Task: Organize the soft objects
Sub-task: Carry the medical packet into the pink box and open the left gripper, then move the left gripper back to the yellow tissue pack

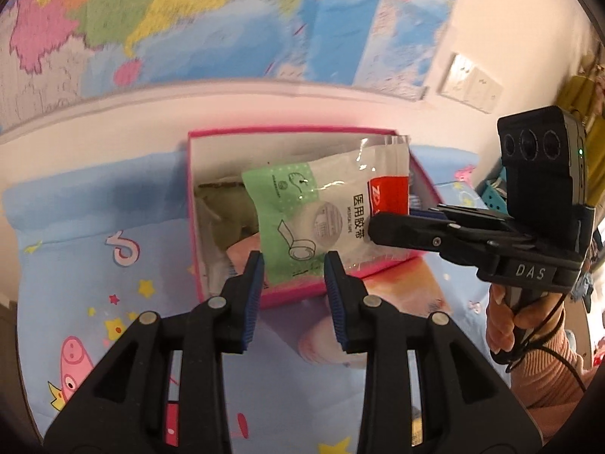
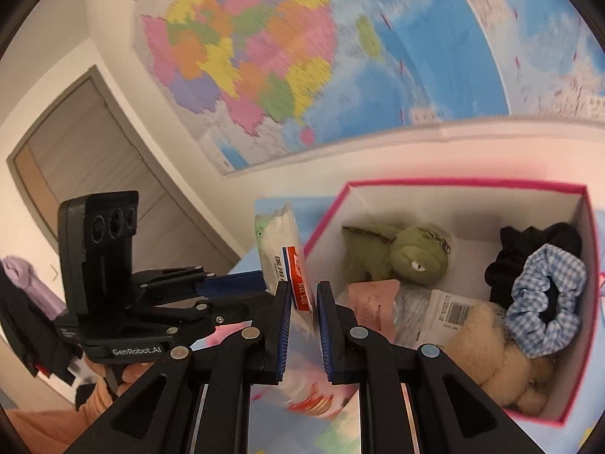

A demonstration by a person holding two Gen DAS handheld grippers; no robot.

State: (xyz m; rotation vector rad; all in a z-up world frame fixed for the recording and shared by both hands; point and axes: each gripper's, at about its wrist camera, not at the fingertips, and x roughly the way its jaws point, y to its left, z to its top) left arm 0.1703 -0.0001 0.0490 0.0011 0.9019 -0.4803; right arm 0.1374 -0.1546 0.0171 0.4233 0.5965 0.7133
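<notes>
My right gripper is shut on one end of a white and green packet of medical tape and holds it up beside the pink box. In the left wrist view the packet hangs over the box, with the right gripper on its red end. My left gripper is open and empty, just below and in front of the packet. Inside the box lie a green plush toy, a blue checked scrunchie, a black scrunchie and a cream plush.
The box stands on a blue cartoon bedsheet against a white wall with a large map. A pink pouch and a labelled packet also lie in the box. A grey door is at the left.
</notes>
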